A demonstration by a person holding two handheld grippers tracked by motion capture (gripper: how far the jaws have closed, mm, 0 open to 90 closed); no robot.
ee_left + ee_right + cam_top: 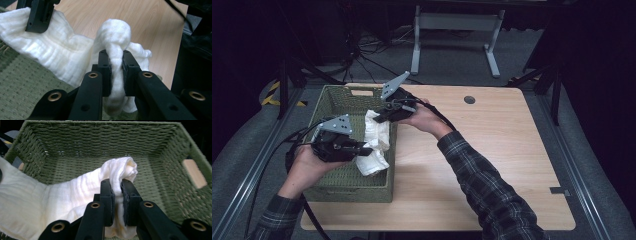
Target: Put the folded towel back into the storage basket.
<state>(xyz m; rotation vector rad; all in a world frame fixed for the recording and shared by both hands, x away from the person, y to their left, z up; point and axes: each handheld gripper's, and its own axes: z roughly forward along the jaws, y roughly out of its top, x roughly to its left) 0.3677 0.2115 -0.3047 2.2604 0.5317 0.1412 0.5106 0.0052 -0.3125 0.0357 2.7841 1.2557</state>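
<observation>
Bench (pixel 492 165) viewed from above, facing forward and down. Gripper views set close along own fingers (pixel 104 72). White cloth (pixel 374 140) and green basket (pixel 337 100) shared by all 3.

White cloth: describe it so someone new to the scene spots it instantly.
On the wooden table, find the green woven basket at its left end. The white cloth drapes over the basket's right wall, pinched by the left gripper and right gripper; it's the only pale, soft thing there.
</observation>
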